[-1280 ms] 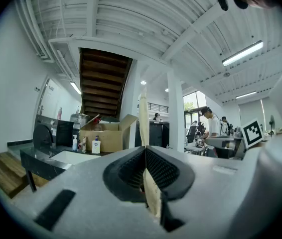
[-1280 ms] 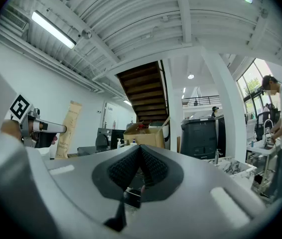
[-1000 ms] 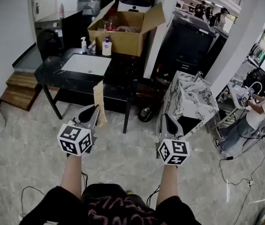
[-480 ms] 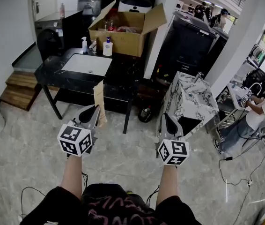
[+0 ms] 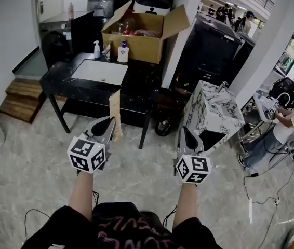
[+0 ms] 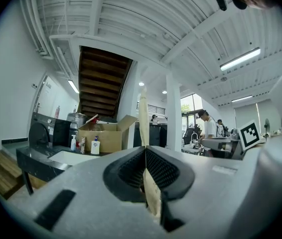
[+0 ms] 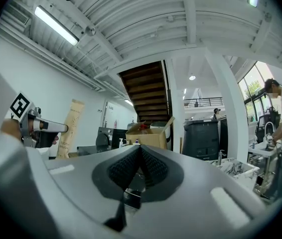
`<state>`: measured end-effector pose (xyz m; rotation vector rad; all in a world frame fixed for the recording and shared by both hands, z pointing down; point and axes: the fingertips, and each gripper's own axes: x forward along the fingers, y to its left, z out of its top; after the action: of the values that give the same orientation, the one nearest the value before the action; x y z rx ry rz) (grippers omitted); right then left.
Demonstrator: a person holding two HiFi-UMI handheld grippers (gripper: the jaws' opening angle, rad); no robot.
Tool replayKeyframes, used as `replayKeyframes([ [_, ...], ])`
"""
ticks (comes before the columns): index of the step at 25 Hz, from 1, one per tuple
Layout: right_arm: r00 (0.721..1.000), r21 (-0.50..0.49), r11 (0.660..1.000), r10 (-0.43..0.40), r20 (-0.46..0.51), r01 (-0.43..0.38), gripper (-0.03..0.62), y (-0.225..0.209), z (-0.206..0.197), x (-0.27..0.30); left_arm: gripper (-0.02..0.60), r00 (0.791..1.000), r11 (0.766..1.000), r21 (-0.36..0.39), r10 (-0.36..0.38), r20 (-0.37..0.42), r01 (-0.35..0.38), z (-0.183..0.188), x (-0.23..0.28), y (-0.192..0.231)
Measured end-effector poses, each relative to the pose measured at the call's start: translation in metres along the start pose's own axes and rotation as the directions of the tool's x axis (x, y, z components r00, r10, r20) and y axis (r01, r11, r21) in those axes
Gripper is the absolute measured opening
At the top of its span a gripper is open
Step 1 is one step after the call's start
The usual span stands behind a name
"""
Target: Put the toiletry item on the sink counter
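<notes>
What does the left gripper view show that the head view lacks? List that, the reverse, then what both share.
Left gripper view only: the closed jaws of the left gripper pinching the paper packet, the staircase underside, ceiling lights. Head view only: the floor, the person's forearms. Both: that packet, the sink counter, the cardboard box.

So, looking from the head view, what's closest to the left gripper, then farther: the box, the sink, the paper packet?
1. Paper packet, held in the left gripper's jaws.
2. Sink, ahead, in the black counter.
3. Box, behind the sink at the counter's back.
</notes>
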<state>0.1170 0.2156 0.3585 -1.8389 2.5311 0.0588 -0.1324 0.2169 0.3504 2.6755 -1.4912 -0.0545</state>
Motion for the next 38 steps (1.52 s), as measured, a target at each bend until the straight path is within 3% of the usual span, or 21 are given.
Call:
replayKeyframes([
  [15, 0.999, -0.027, 0.999, -0.044, -0.011, 0.043, 0.011, 0.015, -0.007, 0.016, 0.006, 0.999, 0.999, -0.03, -0.032, -0.003, 0.032, -0.011, 0.009, 0.033],
  [38, 0.999, 0.008, 0.999, -0.035, -0.018, 0.035, 0.011, -0.042, -0.032, 0.144, 0.006, 0.999, 0.999, -0.03, 0.021, -0.044, -0.022, -0.025, 0.118, 0.098],
])
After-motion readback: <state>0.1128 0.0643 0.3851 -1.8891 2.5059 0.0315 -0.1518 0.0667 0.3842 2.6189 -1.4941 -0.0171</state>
